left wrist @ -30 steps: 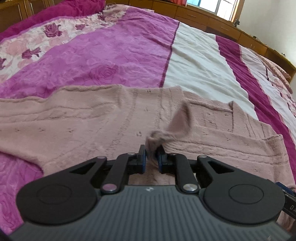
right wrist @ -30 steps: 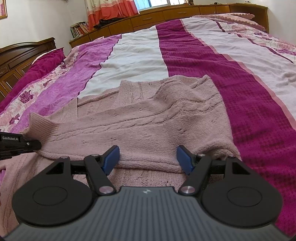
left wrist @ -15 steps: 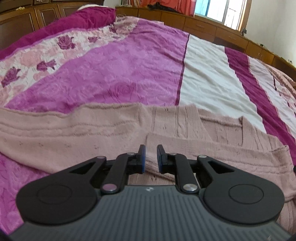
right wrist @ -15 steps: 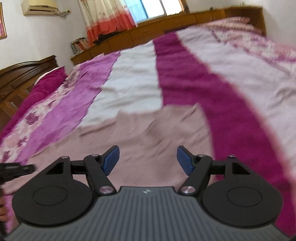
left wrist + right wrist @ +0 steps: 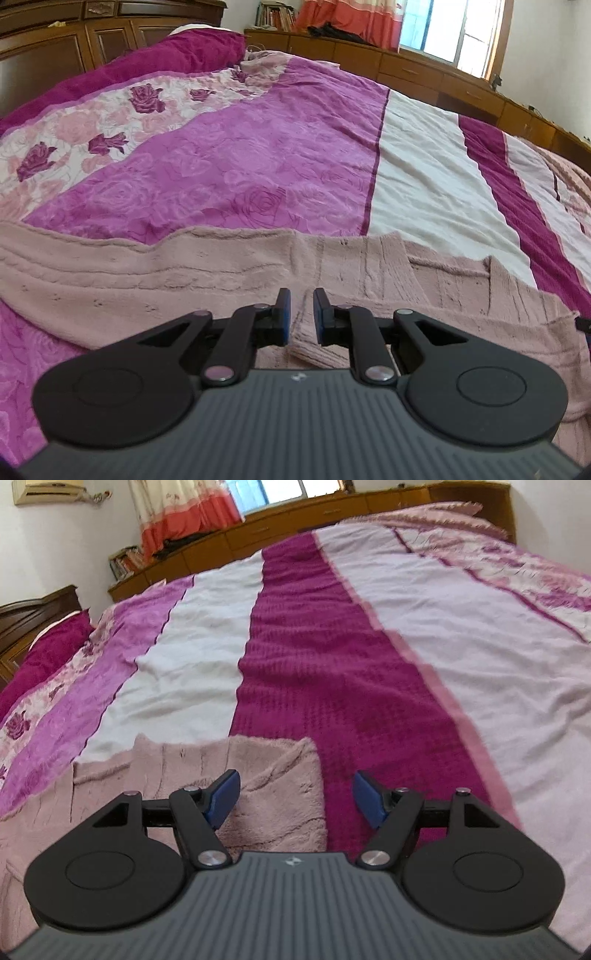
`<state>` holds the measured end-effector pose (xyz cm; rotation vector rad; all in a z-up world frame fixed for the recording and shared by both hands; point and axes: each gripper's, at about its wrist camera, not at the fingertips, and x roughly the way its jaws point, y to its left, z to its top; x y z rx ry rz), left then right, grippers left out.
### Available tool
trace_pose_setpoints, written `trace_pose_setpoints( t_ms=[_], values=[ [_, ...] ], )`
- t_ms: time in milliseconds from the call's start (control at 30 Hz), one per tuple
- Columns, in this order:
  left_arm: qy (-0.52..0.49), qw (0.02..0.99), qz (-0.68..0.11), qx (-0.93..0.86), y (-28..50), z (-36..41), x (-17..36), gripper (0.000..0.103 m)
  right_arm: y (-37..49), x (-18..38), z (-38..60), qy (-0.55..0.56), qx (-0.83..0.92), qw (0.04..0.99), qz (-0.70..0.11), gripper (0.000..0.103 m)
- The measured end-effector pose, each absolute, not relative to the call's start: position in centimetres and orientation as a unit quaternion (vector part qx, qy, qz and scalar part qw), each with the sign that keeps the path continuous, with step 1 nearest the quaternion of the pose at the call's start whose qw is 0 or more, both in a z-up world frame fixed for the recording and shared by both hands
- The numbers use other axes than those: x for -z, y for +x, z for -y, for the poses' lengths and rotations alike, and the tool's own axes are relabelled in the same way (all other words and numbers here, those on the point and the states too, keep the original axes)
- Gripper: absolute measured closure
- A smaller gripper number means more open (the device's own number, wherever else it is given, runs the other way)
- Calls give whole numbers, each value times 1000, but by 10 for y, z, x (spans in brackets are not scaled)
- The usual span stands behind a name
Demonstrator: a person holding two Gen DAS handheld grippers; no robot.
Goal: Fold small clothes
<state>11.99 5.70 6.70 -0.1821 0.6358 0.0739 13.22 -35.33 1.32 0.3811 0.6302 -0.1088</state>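
Now the sweater (image 5: 184, 273), a pale pink knit, lies flat on the bed (image 5: 229, 173) with its long axis running side to side across the left wrist view — one end off the frame at 9 o'clock, the other reaching toward 3 o'clock. Its knit ribs and cables follow that same line on the left half and run front to back nearer the middle. A folded layer lies over the right part, its edge stepping up around 2 o'clock from the left claw (image 5: 300, 314).

That claw hangs low over the sweater with its blue pads (image 5: 283, 314) drawn narrow. Only a slim gap shows between them, with knit visible through it, and nothing is pinched there.

In the right wrist view the sweater fills the 7 to 11 o'clock side, and its folded corner (image 5: 295, 753) ends squarely against the dark magenta stripe (image 5: 332, 664) of the bedcover. The right claw (image 5: 295, 799) stands wide and empty — its left pad (image 5: 221, 797) over the knit, its right pad (image 5: 369, 799) over the stripe, so the sweater's side edge runs between them. A curtain (image 5: 184, 513) and low wooden cabinets (image 5: 332, 517) line the far wall at 12 o'clock.
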Motion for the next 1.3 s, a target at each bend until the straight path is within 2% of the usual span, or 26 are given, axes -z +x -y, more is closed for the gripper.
trace_pose_setpoints(
  t_ms=[100, 133, 167, 200, 233, 267, 467, 733, 800, 867, 967, 1133, 1300],
  values=[
    [-87, 946, -313, -24, 121, -57, -69, 87, 138, -6, 353, 196, 48, 931, -305, 36],
    [-85, 945, -314, -17, 122, -54, -68, 87, 137, -5, 352, 201, 47, 931, -302, 46],
    [-83, 945, -317, -9, 123, -52, -67, 87, 137, -4, 351, 208, 45, 930, -299, 61],
    [-81, 944, -321, 0, 125, -48, -65, 87, 136, -4, 350, 212, 45, 930, -296, 69],
    [-78, 943, -322, 9, 127, -44, -62, 87, 135, -4, 350, 213, 46, 932, -288, 86],
    [-75, 944, -322, 15, 129, -40, -59, 87, 133, -5, 349, 211, 49, 935, -281, 93],
    [-59, 935, -349, 31, 145, -23, -34, 87, 110, -21, 348, 192, 95, 954, -211, 95],
    [-22, 931, -364, 29, 154, -13, -16, 87, 135, 5, 356, 189, 107, 936, -278, 93],
    [-30, 929, -369, 30, 155, -15, -19, 87, 133, 1, 355, 187, 105, 935, -284, 87],
    [-38, 927, -373, 31, 153, -17, -23, 83, 126, -7, 353, 178, 105, 936, -286, 72],
    [-42, 924, -378, 30, 147, -18, -30, 72, 107, -23, 345, 161, 97, 941, -280, 61],
    [-21, 924, -380, 27, 132, -15, -37, 62, 68, -45, 322, 144, 71, 948, -276, 56],
    [-5, 920, -391, 17, 131, -13, -32, 60, 38, -41, 295, 136, 45, 946, -291, 55]
  ],
)
